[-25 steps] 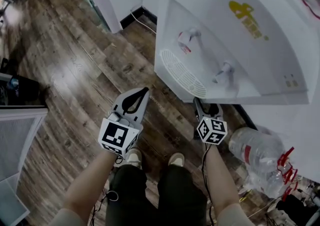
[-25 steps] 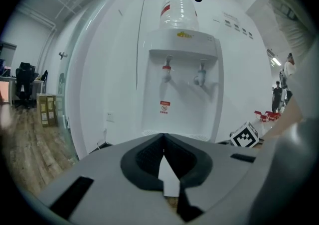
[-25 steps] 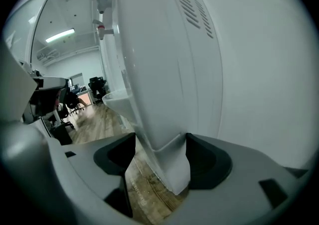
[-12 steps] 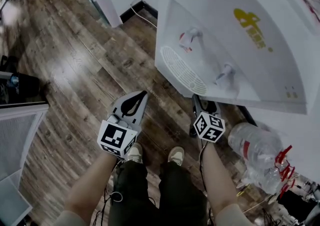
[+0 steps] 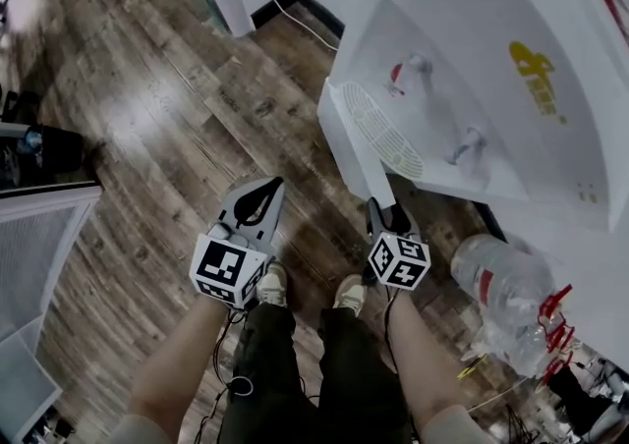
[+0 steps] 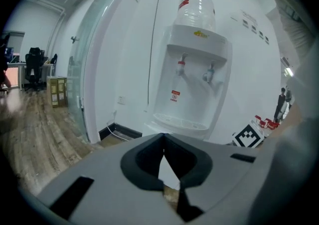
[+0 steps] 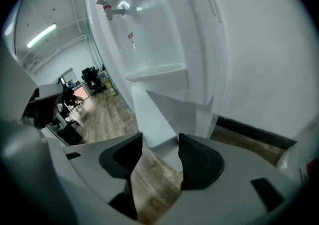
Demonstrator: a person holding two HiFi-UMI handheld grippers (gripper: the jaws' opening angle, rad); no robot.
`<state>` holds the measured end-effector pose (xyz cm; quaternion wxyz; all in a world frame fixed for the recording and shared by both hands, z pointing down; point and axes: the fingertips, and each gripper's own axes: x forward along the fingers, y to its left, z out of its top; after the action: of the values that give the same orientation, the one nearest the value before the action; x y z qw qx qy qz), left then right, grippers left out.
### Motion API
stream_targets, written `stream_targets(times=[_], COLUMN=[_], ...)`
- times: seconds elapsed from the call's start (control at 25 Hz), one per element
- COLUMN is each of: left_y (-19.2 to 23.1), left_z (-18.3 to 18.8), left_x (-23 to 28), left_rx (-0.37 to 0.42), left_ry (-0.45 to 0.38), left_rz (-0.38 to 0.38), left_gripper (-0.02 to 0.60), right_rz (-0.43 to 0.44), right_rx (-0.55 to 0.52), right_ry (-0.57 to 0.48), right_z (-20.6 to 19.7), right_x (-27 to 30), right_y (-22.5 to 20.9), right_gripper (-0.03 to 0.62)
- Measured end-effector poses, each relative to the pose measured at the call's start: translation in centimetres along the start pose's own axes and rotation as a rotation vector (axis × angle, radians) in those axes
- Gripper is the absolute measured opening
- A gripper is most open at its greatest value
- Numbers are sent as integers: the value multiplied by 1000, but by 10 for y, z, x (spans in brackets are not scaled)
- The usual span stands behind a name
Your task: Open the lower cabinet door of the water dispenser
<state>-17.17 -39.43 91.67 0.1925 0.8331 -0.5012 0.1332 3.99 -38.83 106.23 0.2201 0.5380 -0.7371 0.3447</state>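
Note:
The white water dispenser (image 5: 472,59) stands at the upper right of the head view, with two taps over a drip tray. Its lower cabinet door (image 5: 356,152) juts out as a white panel below the tray. My right gripper (image 5: 378,208) is at the door's free edge. In the right gripper view the door (image 7: 152,114) reaches the tips of the right gripper (image 7: 157,149). Those jaws have just been closing, a gap still shows, and no pinch is visible. My left gripper (image 5: 263,187) hangs shut and empty over the floor, left of the door; from the left gripper (image 6: 163,139) the dispenser (image 6: 192,79) is ahead.
A large clear water bottle (image 5: 506,295) lies on the wood floor right of my right arm, with red clips (image 5: 555,319) beside it. A cable (image 5: 305,25) runs along the baseboard. A grey cabinet (image 5: 29,265) stands at far left. My shoes (image 5: 273,285) are below the grippers.
The door panel, unseen a second ago, now stands out from under the drip tray. The right gripper has drawn left and back toward me. The left gripper shifted slightly nearer.

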Motion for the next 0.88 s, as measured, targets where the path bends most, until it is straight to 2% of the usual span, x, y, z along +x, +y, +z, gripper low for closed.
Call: stream_targets(times=[0.2, 0.4, 0.56, 0.76, 0.88], left_y=[26, 67, 103, 136, 148], left_z=[-8, -19, -28, -33, -32], left_x=[-37, -75, -106, -135, -147], left_rx=[-38, -43, -65, -102, -97], left_ry=[27, 73, 81, 49, 41], left_rz=[68, 145, 213, 281, 307], left_gripper=[6, 6, 6, 6, 6], right_rz=[130, 223, 329, 482, 571], right_rx=[-90, -95, -152, -197, -224], right_ry=[141, 214, 221, 212, 202], right_z=[-22, -34, -33, -19, -15], right_x=[8, 19, 35, 64, 68], right_y=[72, 141, 198, 252, 282], right_gripper=[209, 221, 228, 244, 283])
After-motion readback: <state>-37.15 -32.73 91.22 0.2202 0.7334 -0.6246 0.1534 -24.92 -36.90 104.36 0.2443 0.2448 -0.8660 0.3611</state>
